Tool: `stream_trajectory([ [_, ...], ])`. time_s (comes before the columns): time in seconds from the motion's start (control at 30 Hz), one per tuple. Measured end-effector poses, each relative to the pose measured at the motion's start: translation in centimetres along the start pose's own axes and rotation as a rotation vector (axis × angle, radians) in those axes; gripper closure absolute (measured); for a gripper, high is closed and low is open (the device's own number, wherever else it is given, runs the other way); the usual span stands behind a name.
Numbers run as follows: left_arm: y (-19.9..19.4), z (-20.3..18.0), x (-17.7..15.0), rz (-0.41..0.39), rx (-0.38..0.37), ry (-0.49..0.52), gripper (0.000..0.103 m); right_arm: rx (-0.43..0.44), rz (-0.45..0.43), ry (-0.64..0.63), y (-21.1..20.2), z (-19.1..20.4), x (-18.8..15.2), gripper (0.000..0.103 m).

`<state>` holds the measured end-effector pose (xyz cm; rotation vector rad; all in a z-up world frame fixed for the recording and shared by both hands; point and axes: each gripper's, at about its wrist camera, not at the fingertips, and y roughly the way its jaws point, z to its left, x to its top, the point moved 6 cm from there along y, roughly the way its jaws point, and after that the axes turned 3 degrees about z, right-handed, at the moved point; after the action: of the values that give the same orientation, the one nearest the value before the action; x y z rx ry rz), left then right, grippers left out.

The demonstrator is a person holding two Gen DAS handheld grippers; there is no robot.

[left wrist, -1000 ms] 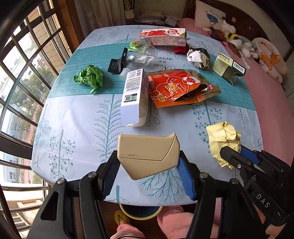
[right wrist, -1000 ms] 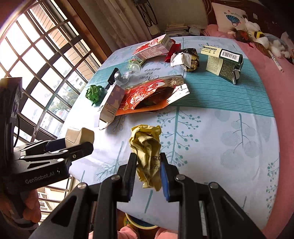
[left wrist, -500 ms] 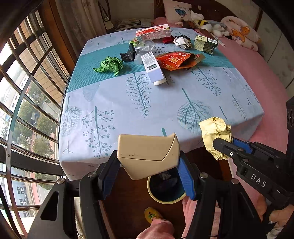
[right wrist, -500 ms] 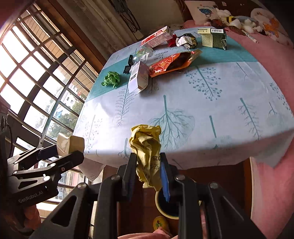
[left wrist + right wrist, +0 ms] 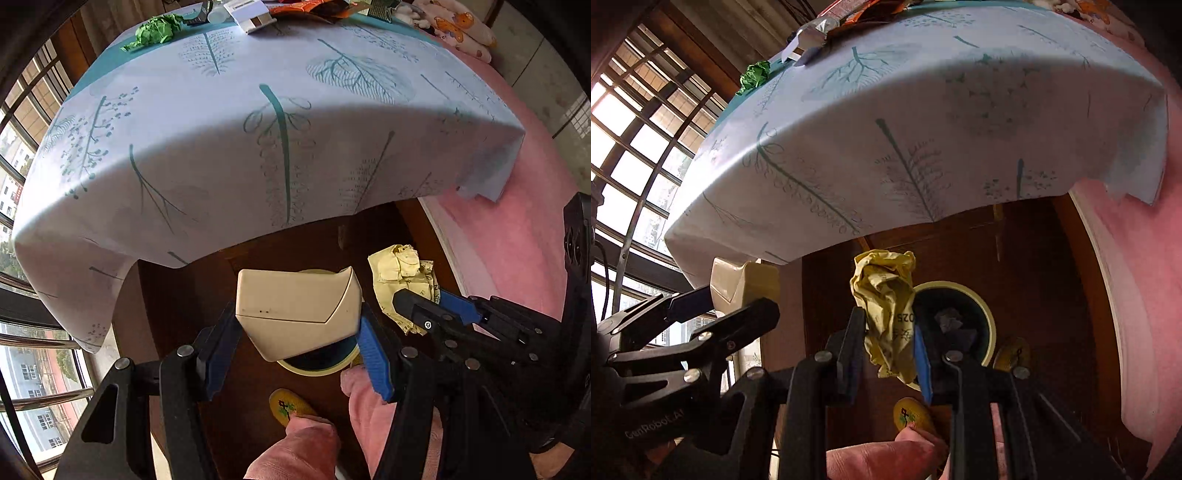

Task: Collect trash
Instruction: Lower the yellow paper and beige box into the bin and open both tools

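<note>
Dark wood floor below the table edge, w/ a leaf-print tablecloth (image 5: pixel 229 155) overhanging it and a round cream-rimmed bin (image 5: pixel 982 306) standing on the floor under that edge; some scraps already lie inside the bin. Left gripper (image 5: pixel 295 343) has its blue pads pinched on the two ends of a beige carton (image 5: pixel 295 314); right gripper (image 5: pixel 888 350) is pinched on a crumpled yellow wrapper (image 5: pixel 886 314). Both items hang above or just beside the bin mouth, well clear of the tabletop. Step in hand, by my reading: drop both pieces into the bin. Procedure: centre each load over the opening before release; in the left wrist view the carton covers most of the bin (image 5: pixel 317 363), so it looks roughly aligned, while in the right wrist view the wrapper sits toward the bin's left rim and prob. needs a small shift inward. Release one at a time, low, to avoid bounce off the rim. Carton orientation: long axis runs across the jaws, side to side in the left wrist view, broad face to camera, slanted gable end toward the right. Wrapper: long axis approx. along the fingers, upper end poking past the tips, lower end trailing between the pads. More rubbish, e.g. a green paper wad (image 5: pixel 155 31), remains on the table's far side.
</note>
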<state>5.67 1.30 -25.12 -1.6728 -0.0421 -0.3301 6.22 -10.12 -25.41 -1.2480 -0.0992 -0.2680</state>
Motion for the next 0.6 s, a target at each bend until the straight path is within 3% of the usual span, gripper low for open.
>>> stream_trajectory([
  [0.23,9.2,-0.7,-2.7,0.044,0.012,0.008,0.043,-0.015,0.050,0.033,7.8,-4.8,-3.1,0.077],
  [0.4,14.3,-0.3,-3.6,0.029,0.033,-0.001,0.043,-0.019,0.064,0.022,13.2,-7.3,-4.4,0.076],
  [0.5,16.5,-0.3,-4.2,0.009,-0.002,-0.019,0.042,-0.022,0.070,0.007,15.8,-8.2,-5.0,0.075],
  [0.6,17.9,-0.2,-4.8,-0.012,-0.023,-0.027,0.033,-0.024,0.073,-0.009,17.7,-8.8,-5.4,0.064],
])
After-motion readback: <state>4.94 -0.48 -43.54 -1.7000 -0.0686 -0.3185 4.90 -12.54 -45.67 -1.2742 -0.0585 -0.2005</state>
